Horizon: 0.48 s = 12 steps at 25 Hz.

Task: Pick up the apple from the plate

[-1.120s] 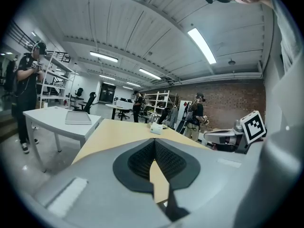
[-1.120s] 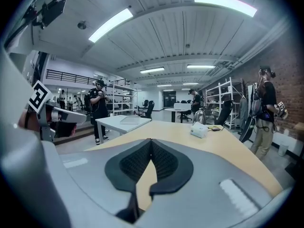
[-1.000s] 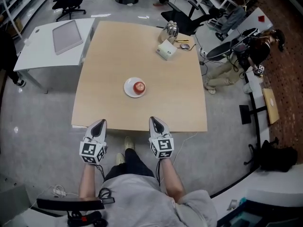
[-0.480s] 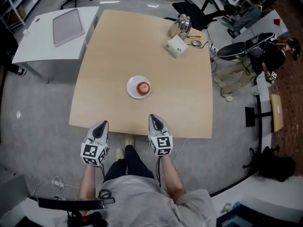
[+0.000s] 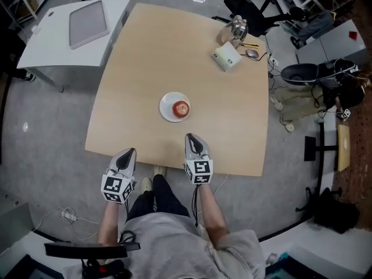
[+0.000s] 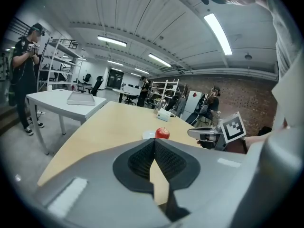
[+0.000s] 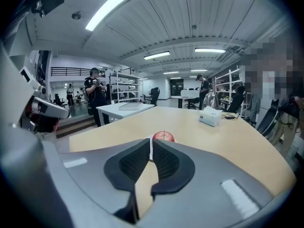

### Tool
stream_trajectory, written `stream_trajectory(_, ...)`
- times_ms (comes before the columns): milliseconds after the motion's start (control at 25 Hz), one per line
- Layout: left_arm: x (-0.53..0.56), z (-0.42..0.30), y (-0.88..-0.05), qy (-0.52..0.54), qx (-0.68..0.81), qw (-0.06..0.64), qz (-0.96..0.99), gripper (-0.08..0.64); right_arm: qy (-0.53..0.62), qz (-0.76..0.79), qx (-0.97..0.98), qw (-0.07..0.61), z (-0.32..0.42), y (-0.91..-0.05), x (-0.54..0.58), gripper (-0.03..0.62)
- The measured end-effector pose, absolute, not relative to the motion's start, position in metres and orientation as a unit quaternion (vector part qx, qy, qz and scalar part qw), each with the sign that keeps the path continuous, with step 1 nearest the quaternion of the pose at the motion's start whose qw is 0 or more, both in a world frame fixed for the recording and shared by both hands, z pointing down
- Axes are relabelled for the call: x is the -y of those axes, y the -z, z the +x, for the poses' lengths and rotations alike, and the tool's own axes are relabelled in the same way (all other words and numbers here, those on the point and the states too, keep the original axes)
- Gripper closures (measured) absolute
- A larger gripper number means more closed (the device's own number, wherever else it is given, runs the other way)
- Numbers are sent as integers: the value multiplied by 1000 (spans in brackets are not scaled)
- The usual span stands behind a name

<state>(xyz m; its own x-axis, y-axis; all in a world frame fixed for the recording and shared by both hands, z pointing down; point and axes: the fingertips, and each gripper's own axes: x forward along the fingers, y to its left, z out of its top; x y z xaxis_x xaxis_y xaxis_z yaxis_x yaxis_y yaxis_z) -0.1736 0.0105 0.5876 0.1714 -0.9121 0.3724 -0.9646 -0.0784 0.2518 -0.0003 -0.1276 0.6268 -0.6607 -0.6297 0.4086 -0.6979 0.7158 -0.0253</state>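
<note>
Ahead, a round red apple [image 5: 181, 108] sits stem-up on a white plate [image 5: 167, 111]; the left gripper [image 5: 128, 151] and right gripper [image 5: 192, 138] are both closed, empty.

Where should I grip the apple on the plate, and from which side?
Grip the apple across its round middle; it sits upright, stem up. Come from the near side with the right gripper, jaws opened first, above the plate rim.
</note>
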Motion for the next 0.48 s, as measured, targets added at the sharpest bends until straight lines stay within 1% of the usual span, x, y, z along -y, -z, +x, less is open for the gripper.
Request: stream_trajectory(480, 2, -173, -600, -62, 650, 238, 719, 540, -89, 343, 911, 213, -14, -651, 162, 526)
